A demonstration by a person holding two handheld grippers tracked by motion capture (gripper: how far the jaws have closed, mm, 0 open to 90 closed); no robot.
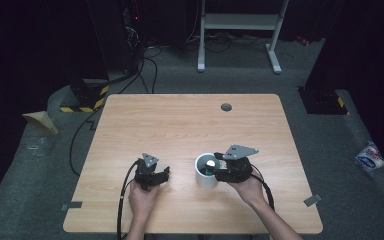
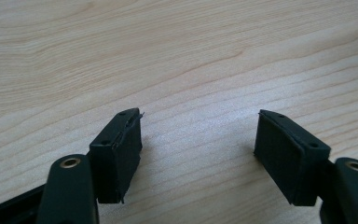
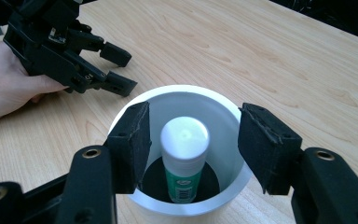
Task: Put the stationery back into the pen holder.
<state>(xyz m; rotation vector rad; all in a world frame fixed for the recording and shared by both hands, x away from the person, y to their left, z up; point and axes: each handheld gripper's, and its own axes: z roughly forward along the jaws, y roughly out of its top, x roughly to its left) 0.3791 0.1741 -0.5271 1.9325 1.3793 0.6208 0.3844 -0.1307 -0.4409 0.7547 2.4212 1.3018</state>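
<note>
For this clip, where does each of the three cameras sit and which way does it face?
High view: above the person's side, facing forward and down on the light wooden table; both forearms show.
Left gripper view: on the left gripper, facing bare tabletop between its open jaws.
Right gripper view: on the right gripper, facing down into the white cylindrical cup holding a white-capped green bottle.
Shared: high and right gripper views both show cup and left gripper.

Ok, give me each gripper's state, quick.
Left gripper: open, holding nothing, over bare table.
Right gripper: open, jaws either side of the bottle in the cup, not gripping.
</note>
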